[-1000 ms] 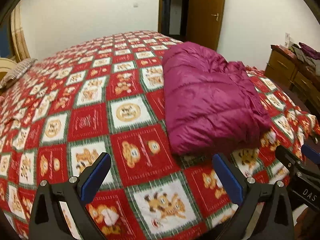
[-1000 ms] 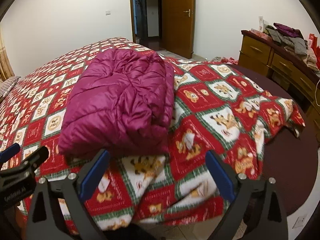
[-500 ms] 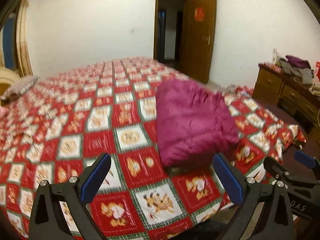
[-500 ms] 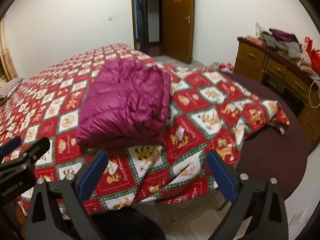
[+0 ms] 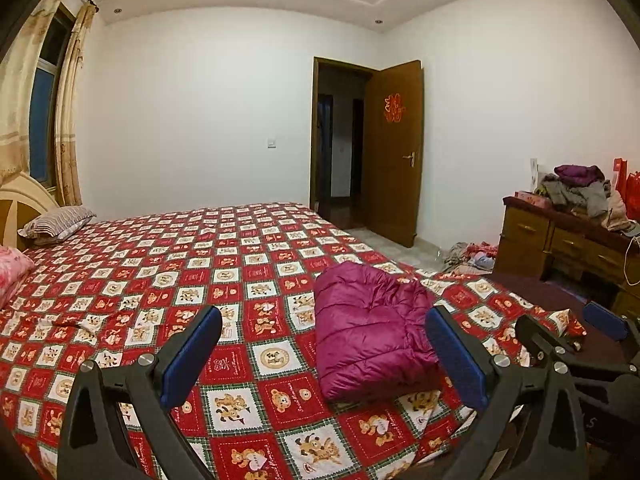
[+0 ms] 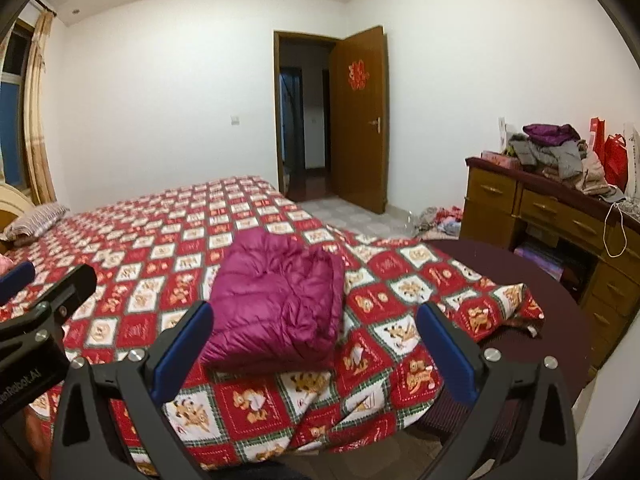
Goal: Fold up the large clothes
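Puffer jacket (image 5: 372, 332), magenta and quilted, lies folded into a thick rectangular bundle near the foot corner of the bed (image 5: 180, 264), on a red, white and green checked bedspread (image 6: 248, 396) printed with cartoon bears. Left claw (image 5: 324, 356) and right claw (image 6: 316, 354) are both spread wide, empty and clear of the garment (each blue-padded finger pair frames it from short of the bed edge). Judged from the compact shape, folding appears complete. Risks: the slick, air-filled shell may spring open, since nothing pins the top layer; the bedspread corner (image 6: 516, 300) hangs loose over the dark mattress edge, so any tug there could drag the bundle toward the floor. Stitched channels give the surface a soft ribbed sheen.
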Action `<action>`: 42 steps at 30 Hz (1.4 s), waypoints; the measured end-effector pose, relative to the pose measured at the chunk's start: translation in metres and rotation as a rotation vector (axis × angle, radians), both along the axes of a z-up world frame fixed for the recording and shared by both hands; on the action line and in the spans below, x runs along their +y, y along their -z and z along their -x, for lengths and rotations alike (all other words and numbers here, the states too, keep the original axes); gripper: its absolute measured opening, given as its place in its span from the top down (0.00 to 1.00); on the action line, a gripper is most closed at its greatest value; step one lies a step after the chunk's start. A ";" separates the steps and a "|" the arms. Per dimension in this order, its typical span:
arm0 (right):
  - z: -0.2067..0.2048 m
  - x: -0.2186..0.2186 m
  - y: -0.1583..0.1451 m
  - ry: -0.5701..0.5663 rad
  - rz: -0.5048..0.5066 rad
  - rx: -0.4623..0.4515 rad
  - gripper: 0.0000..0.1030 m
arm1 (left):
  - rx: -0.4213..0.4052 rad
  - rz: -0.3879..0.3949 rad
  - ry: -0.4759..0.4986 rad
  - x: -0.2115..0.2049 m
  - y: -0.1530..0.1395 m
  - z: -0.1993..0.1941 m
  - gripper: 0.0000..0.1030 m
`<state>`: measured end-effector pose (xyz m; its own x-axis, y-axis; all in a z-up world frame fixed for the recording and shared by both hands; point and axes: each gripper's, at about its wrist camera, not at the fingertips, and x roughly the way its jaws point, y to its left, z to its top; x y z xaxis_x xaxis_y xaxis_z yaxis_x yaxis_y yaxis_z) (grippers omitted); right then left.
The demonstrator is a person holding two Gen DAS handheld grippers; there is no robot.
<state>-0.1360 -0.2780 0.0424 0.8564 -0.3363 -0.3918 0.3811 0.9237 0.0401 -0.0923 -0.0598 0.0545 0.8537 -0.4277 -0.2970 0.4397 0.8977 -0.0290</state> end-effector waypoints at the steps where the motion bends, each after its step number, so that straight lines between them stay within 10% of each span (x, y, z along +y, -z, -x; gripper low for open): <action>1: 0.002 0.000 -0.002 0.002 0.002 -0.011 0.00 | -0.010 0.002 -0.003 0.001 -0.001 0.002 0.01; 42: 0.033 0.005 -0.033 0.006 0.043 -0.191 0.00 | -0.138 0.079 -0.002 0.015 -0.024 0.036 0.01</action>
